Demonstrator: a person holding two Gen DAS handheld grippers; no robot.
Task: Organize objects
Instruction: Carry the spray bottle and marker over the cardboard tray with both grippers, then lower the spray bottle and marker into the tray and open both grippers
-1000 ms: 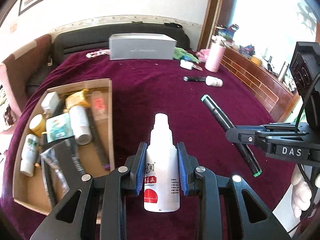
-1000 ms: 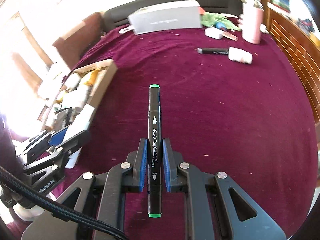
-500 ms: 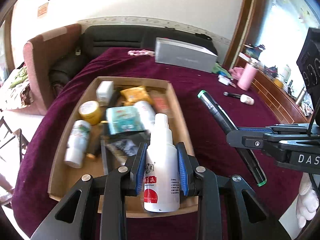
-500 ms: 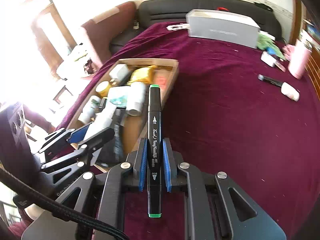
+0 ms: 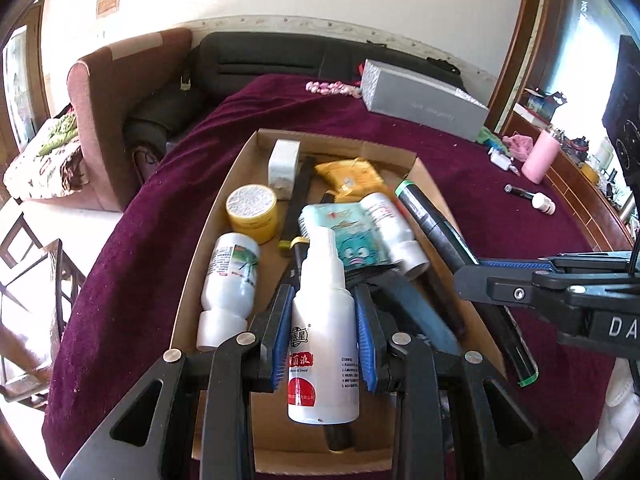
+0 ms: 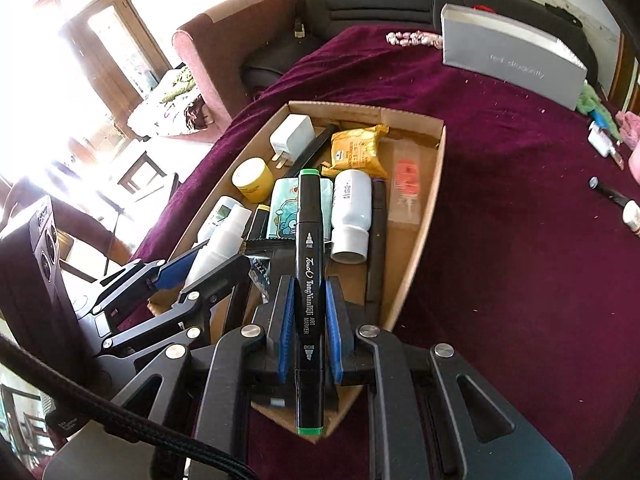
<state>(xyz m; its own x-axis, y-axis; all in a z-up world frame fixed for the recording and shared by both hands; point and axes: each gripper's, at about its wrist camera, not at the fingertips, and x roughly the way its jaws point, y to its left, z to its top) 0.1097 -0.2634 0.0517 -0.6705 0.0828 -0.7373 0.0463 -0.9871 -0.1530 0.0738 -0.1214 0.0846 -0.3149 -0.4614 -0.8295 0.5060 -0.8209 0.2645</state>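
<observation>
My left gripper [image 5: 323, 312] is shut on a white spray bottle [image 5: 323, 344] with a red label, held above the near end of the cardboard box [image 5: 224, 196]. My right gripper [image 6: 308, 320] is shut on a black marker [image 6: 308, 264] with green ends, held over the same box [image 6: 432, 184]. The marker also shows in the left wrist view [image 5: 436, 228], and the left gripper with the bottle [image 6: 218, 248] shows in the right wrist view. The box holds several bottles, a yellow jar [image 5: 252, 212], a yellow pouch [image 5: 352, 178] and a white charger [image 6: 292, 138].
The box lies on a maroon cloth [image 6: 520, 240]. A grey carton [image 5: 424, 106] stands at the back. A pink cup [image 5: 540, 158], a small black and white item [image 5: 532, 198] and other small things lie at the far right. A sofa [image 5: 120, 92] stands behind.
Both grippers have moved left with their loads, from over the bare cloth to above the cardboard box. Both stay shut.
</observation>
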